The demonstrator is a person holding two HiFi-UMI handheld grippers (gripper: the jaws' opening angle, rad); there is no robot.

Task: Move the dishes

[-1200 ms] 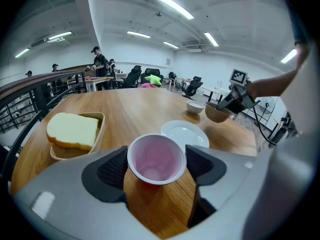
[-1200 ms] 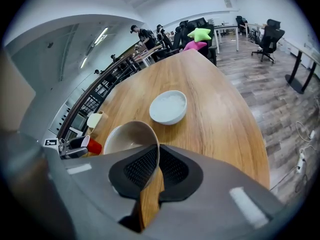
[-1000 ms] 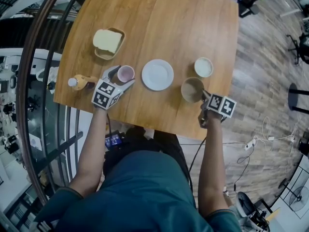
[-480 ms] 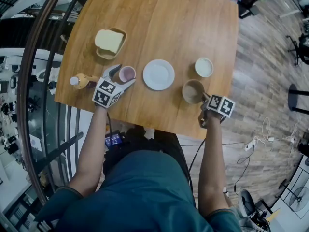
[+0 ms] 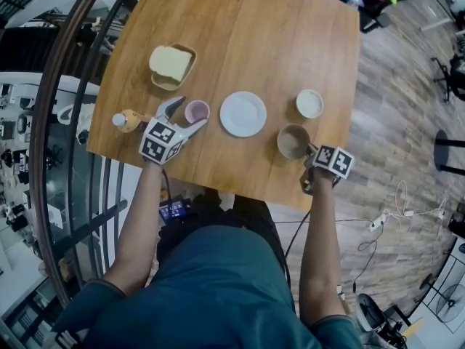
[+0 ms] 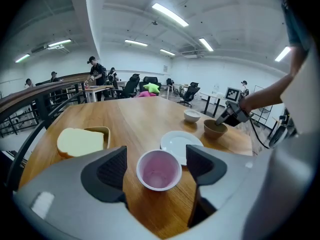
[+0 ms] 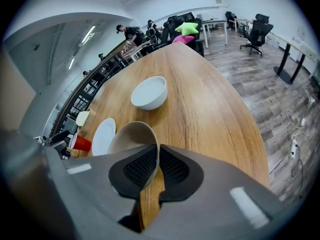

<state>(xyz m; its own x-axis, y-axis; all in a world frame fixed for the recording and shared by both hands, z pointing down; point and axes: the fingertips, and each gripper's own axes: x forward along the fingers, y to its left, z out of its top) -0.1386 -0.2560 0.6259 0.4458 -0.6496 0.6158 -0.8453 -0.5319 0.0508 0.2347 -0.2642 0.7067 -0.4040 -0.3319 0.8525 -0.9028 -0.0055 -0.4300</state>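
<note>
A pink cup (image 5: pixel 196 111) (image 6: pixel 158 170) stands on the wooden table (image 5: pixel 254 27) between the wide-apart jaws of my left gripper (image 5: pixel 182 113) (image 6: pixel 156 166), which is open around it without touching. My right gripper (image 5: pixel 311 150) (image 7: pixel 154 166) is shut on the rim of a tan bowl (image 5: pixel 293 142) (image 7: pixel 132 138) near the table's front right edge. A white plate (image 5: pixel 243 113) (image 6: pixel 181 145) lies between cup and bowl. A small white bowl (image 5: pixel 309 103) (image 7: pixel 149 93) sits beyond the tan bowl.
A slice of bread in a tan dish (image 5: pixel 173 65) (image 6: pixel 82 141) lies at the left. A small bottle (image 5: pixel 128 120) stands by the table's left front corner. A railing (image 5: pixel 58 122) runs along the left side. Office chairs and desks stand far behind.
The view has shifted slightly. My right gripper and the tan bowl have moved a little toward the front right edge. The left gripper stays around the pink cup.
</note>
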